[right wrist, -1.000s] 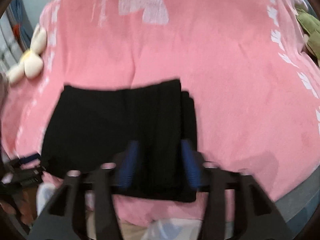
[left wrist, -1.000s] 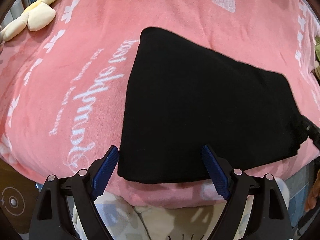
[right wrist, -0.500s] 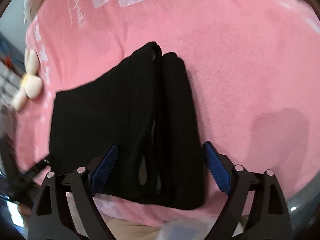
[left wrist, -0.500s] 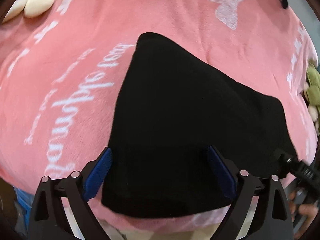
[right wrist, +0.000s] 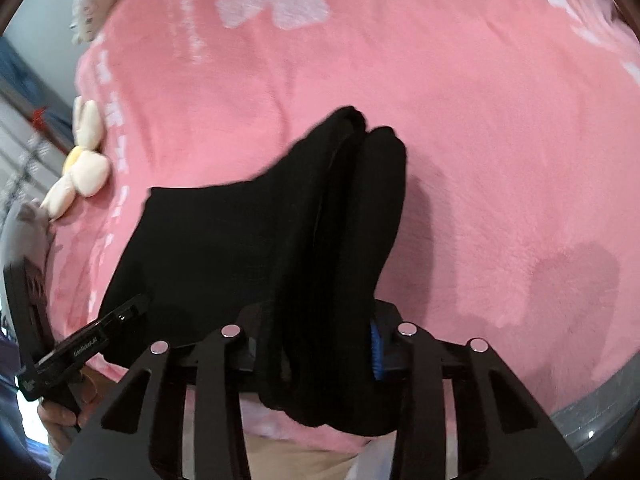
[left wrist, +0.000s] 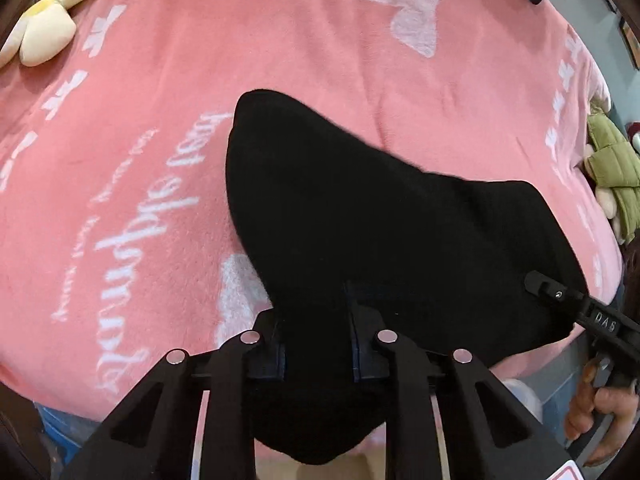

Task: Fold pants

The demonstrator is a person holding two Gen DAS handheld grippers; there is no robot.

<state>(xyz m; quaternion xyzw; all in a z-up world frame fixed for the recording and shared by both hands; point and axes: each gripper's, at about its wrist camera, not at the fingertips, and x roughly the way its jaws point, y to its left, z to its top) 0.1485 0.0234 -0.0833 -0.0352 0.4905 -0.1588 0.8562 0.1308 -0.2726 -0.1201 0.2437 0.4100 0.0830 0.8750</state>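
The black pants (left wrist: 360, 220) lie folded on the pink blanket (left wrist: 140, 140) at the bed's near edge. My left gripper (left wrist: 318, 344) is shut on the near left edge of the pants, and the cloth bunches between its fingers. My right gripper (right wrist: 316, 344) is shut on the near right edge of the pants (right wrist: 240, 248), where several folded layers (right wrist: 360, 208) stand up between the jaws. Each gripper shows in the other's view, the right one (left wrist: 568, 300) at the pants' right corner and the left one (right wrist: 100, 332) at their left corner.
A cream flower plush (left wrist: 44, 28) lies at the blanket's far left; it also shows in the right wrist view (right wrist: 84, 164). A green plush toy (left wrist: 612, 164) sits at the right edge. The bed's grey edge (right wrist: 592, 408) is at lower right.
Both grippers moved forward onto the near edge of the pants and went from open to shut on it. The near edge now bunches and lifts.
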